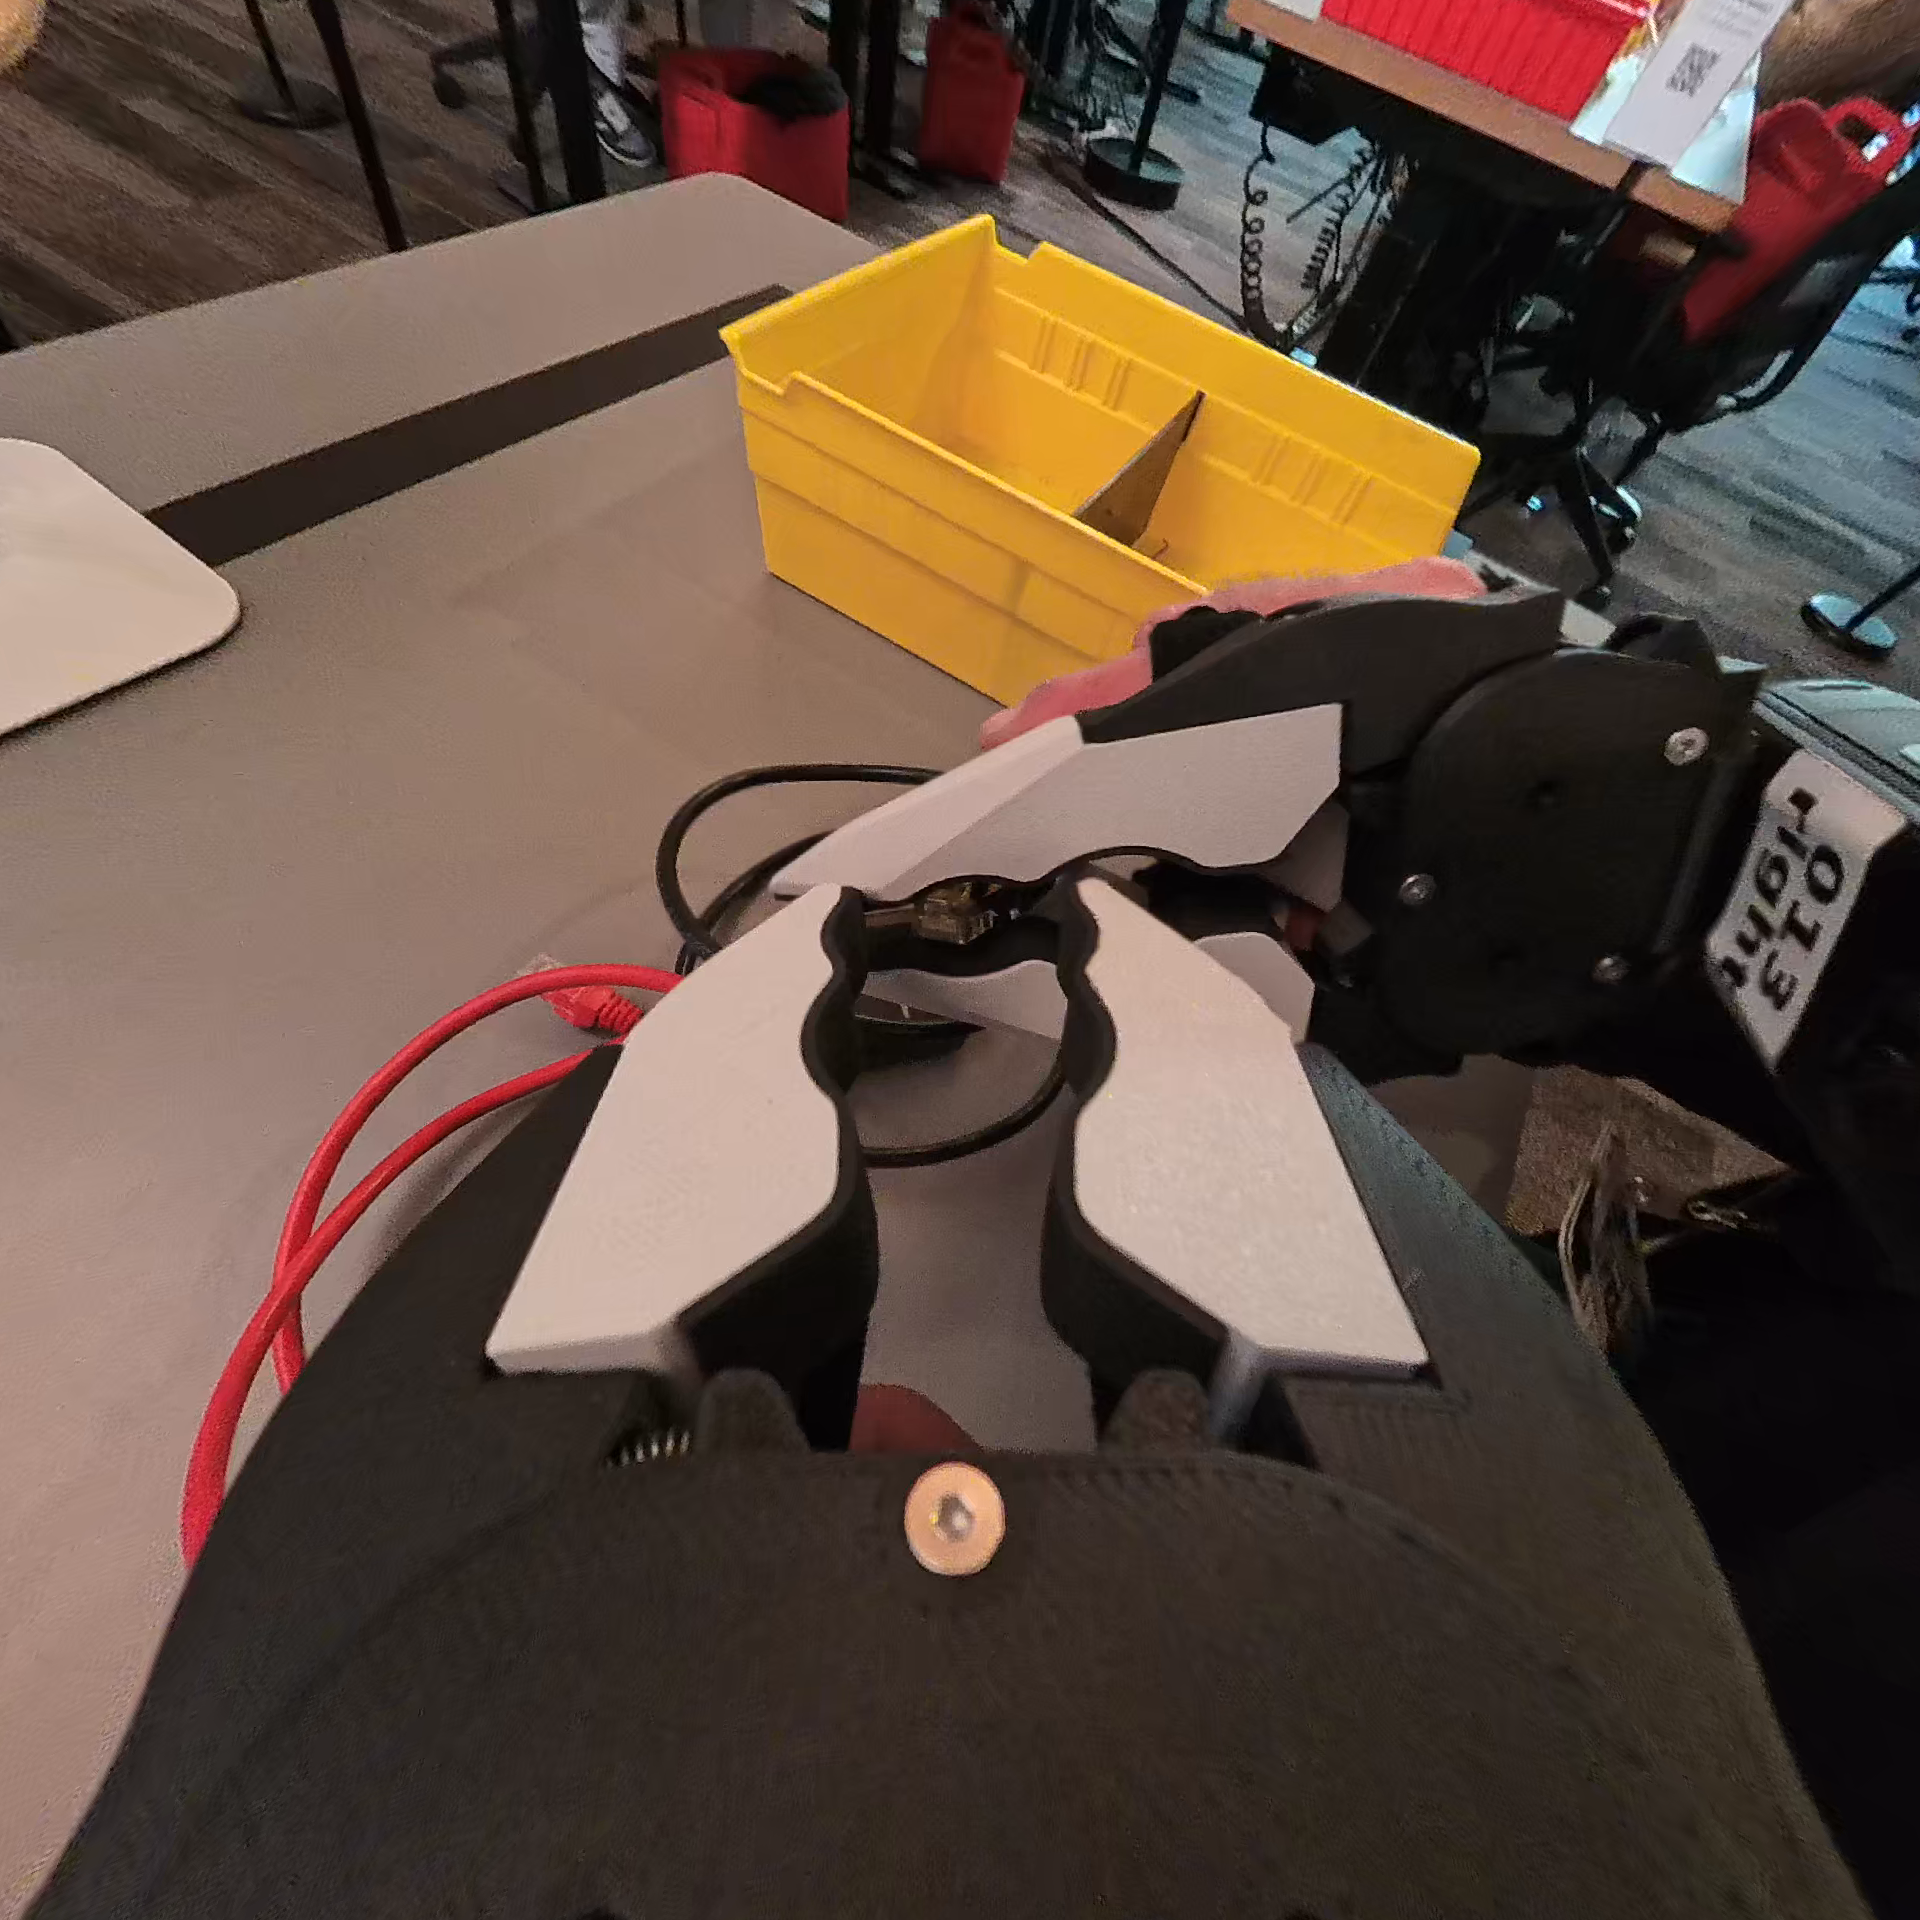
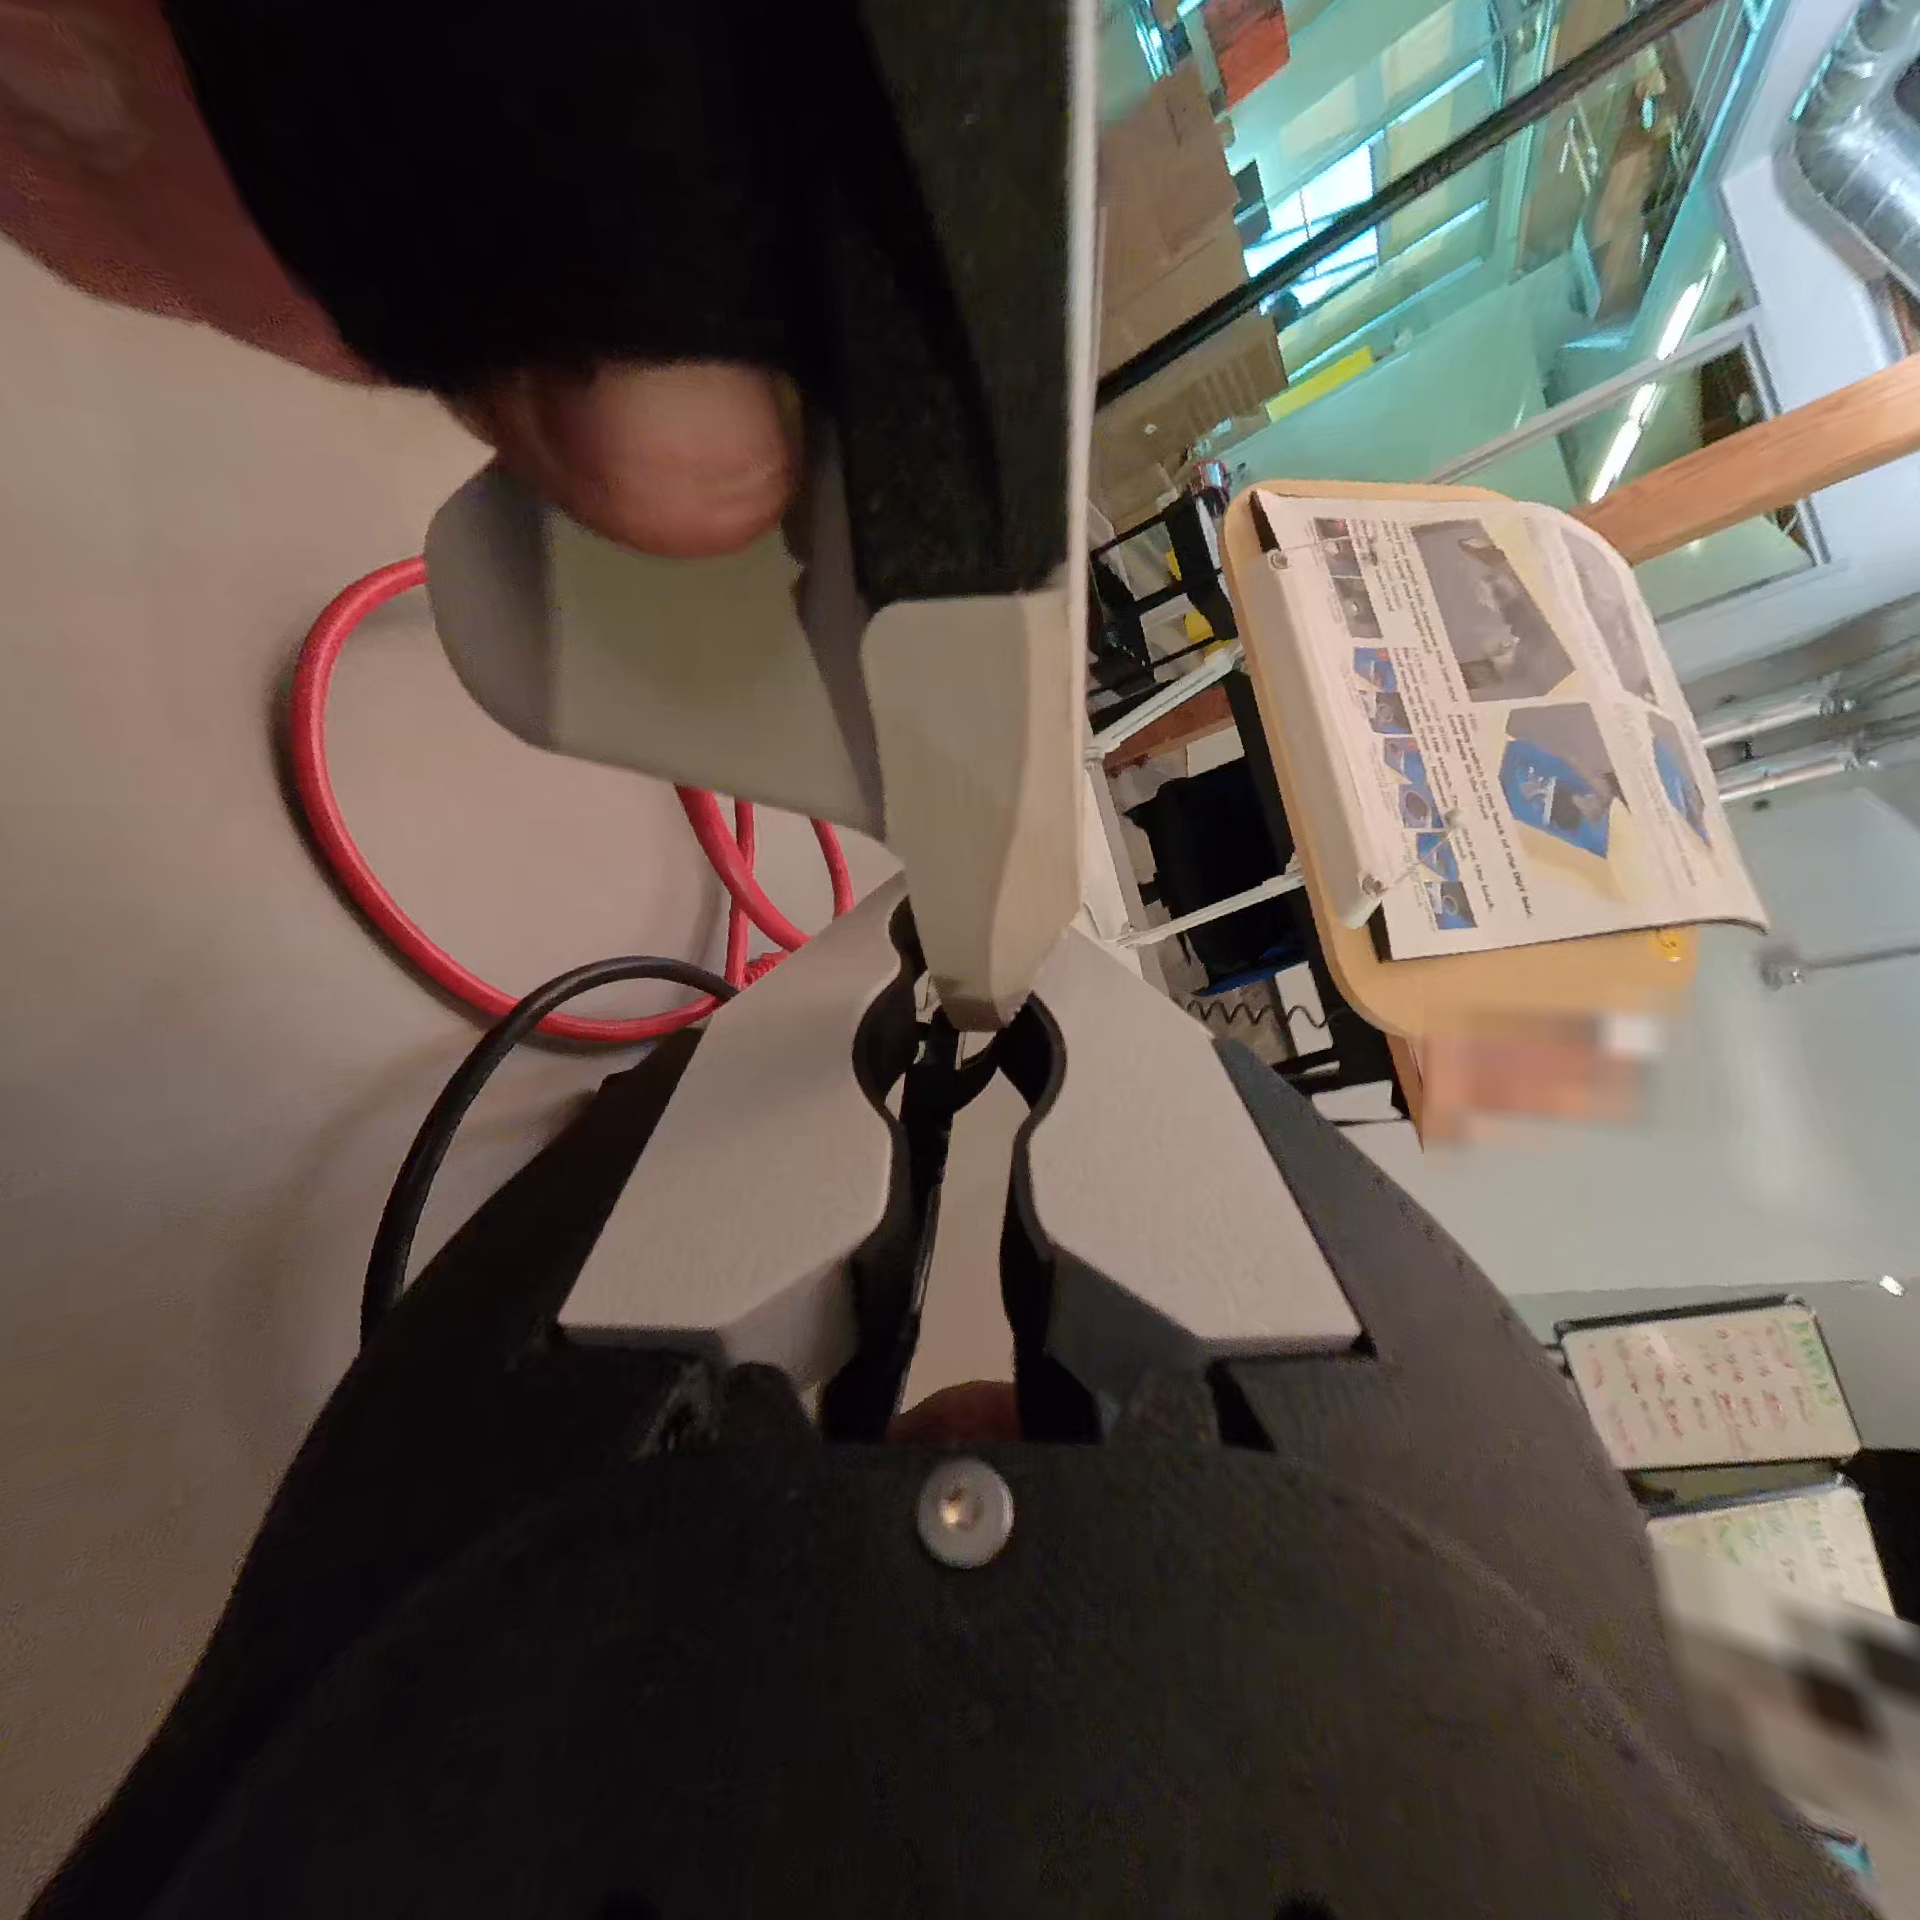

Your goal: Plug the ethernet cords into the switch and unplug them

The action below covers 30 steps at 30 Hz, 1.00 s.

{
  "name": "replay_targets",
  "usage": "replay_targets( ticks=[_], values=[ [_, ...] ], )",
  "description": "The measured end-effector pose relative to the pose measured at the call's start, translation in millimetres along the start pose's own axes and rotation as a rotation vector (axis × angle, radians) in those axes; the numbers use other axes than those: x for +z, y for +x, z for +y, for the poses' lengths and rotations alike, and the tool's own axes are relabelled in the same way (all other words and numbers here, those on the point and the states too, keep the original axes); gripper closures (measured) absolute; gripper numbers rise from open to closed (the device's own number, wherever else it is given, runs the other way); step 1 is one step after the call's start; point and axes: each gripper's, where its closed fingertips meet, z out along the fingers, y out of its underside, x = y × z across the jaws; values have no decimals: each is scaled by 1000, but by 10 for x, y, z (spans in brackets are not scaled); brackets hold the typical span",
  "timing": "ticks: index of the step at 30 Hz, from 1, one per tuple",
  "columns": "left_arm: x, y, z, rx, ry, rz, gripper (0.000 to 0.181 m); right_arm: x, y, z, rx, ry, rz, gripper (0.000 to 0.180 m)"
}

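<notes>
Left wrist view looks along the left gripper (image 1: 961, 925), whose two grey fingers stand apart with a clear gap between the tips; between those tips sits a clear plug (image 1: 951, 914) on the end of the black cord (image 1: 727, 821), though whether the fingers actually press on it cannot be told from here. The right gripper (image 1: 831, 883) comes in from the right and lies across the left one's tips, its upper finger resting over the plug. The black cord loops away on the grey table (image 1: 416, 727) behind the fingers. To the left, the red cord (image 1: 343, 1174) curves along the tabletop, its red plug (image 1: 587, 1006) lying free just beside the left finger. A yellow bin (image 1: 935, 520) with a cardboard divider stands farther back on the table, and a white pad (image 1: 94, 592) lies at the left edge. The switch is not visible in either view.

In the right wrist view the camera is rolled on its side. The right gripper (image 2: 961, 1034) is narrowed on the black cord (image 2: 468, 1081), which runs down between its fingers, and the tip of the left gripper (image 2: 977, 997) meets it from above at the plug end. A thumb (image 2: 665, 468) presses on the left gripper's body. The red cord (image 2: 343, 831) coils on the table (image 2: 156, 935) beyond.
</notes>
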Motion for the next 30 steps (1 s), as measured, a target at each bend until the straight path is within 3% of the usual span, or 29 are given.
replay_targets(
  ticks=[11, 25, 30],
  values=[
    [-17, -55, 101, -29, -1, -32, 147, 55, -73, -3, 5, -34, 0, 173],
    [16, -37, 147, -17, 7, -37, 165, 47, -68, -39, 5, -19, 11, 173],
    [-71, -146, 109, -36, 39, -61, 156, -20, -111, 2, 49, -29, -119, 141]
  ],
)
